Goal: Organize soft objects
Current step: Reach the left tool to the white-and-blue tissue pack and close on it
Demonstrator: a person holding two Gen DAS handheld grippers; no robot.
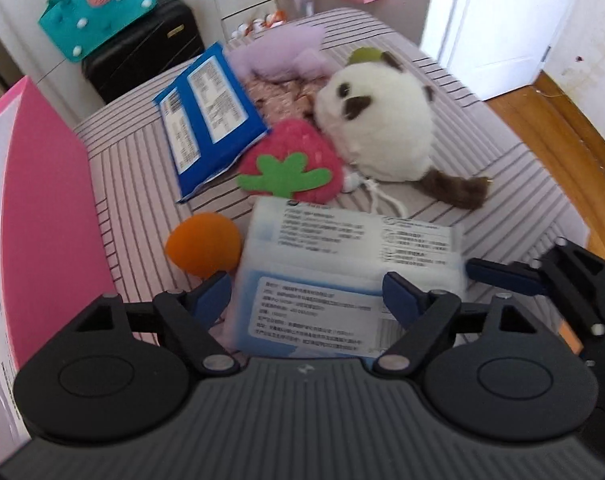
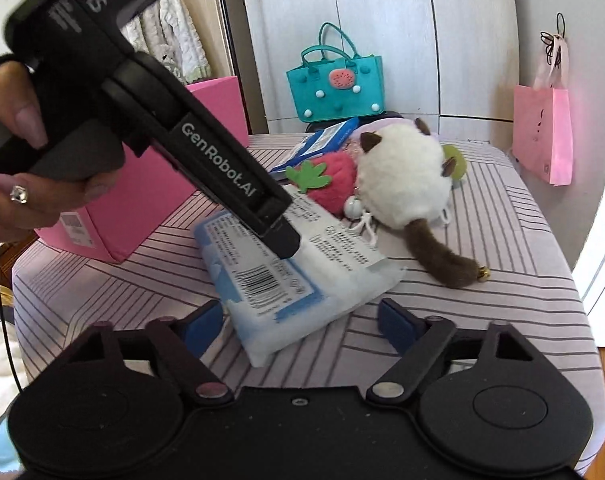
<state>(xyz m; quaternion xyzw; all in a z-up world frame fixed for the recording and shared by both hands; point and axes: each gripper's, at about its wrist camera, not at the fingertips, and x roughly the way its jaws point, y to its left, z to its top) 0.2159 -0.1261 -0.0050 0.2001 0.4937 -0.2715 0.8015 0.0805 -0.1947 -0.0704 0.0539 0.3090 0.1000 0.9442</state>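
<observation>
Item: pale blue tissue pack [image 2: 286,276], lay flat on striped cover [image 2: 482,312], near pink box [image 2: 150,200], likely destination. Left gripper [image 1: 306,292] straddled pack, jaws parted, grip unclear. Right gripper [image 2: 298,320] wide, unclamped, flanking pack corner. Plush cat [image 2: 402,184], strawberry [image 2: 334,188] awaited sorting.

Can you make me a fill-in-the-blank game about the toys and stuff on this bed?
1. The strawberry plush has a leaf coloured ____.
2. The white plush animal has a tail coloured ____.
3. The teal bag sits on top of a black ____.
4. Between the fingers of the left gripper lies a pale blue tissue ____.

Missing words: green; brown; suitcase; pack
</observation>
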